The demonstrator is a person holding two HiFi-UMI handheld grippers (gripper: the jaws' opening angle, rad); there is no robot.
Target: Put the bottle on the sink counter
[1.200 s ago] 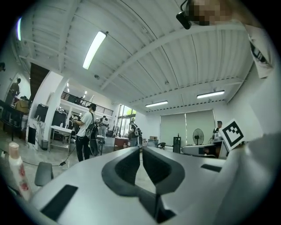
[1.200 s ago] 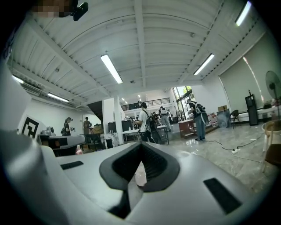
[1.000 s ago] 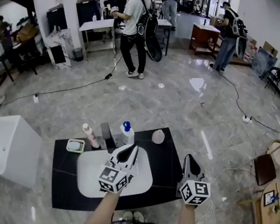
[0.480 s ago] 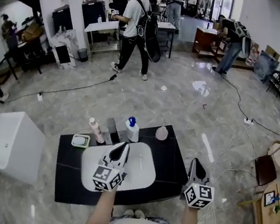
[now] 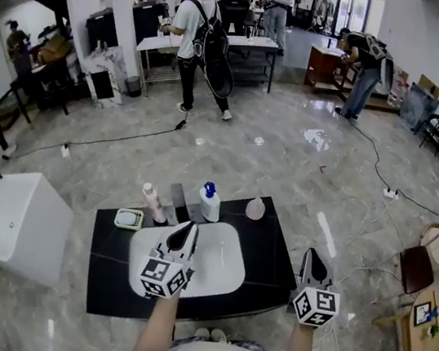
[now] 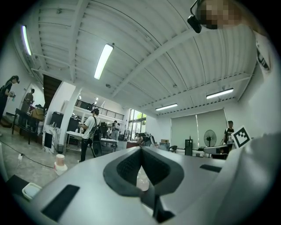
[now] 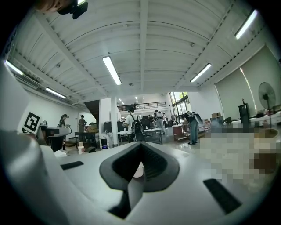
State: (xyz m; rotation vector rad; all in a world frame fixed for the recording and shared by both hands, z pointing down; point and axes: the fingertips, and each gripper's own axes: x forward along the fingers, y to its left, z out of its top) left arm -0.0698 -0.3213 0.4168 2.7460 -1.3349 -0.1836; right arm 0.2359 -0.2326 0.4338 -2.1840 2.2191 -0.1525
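A black sink counter [image 5: 268, 257] with a white basin [image 5: 222, 266] stands in front of me. At its back edge stand a white bottle with a blue cap [image 5: 210, 202] and a pale pink bottle [image 5: 150, 200], with a small round pale container [image 5: 255, 209] further right. My left gripper [image 5: 189, 229] hovers over the basin, shut and empty, short of the blue-capped bottle. My right gripper [image 5: 311, 255] hangs just off the counter's right edge, also shut and empty. In the left gripper view the closed gripper [image 6: 141, 152] points past the pink bottle [image 6: 60, 161].
A soap dish [image 5: 128, 218] lies on the counter's back left corner. A big white box [image 5: 5, 227] stands on the floor to the left. Cables [image 5: 109, 141] cross the marble floor. Several people and tables fill the far room. Wooden furniture [image 5: 420, 318] stands at the right.
Both grippers have drawn back a little toward me, the left one shifting slightly left over the basin. Both stayed shut. People in the background have walked on.
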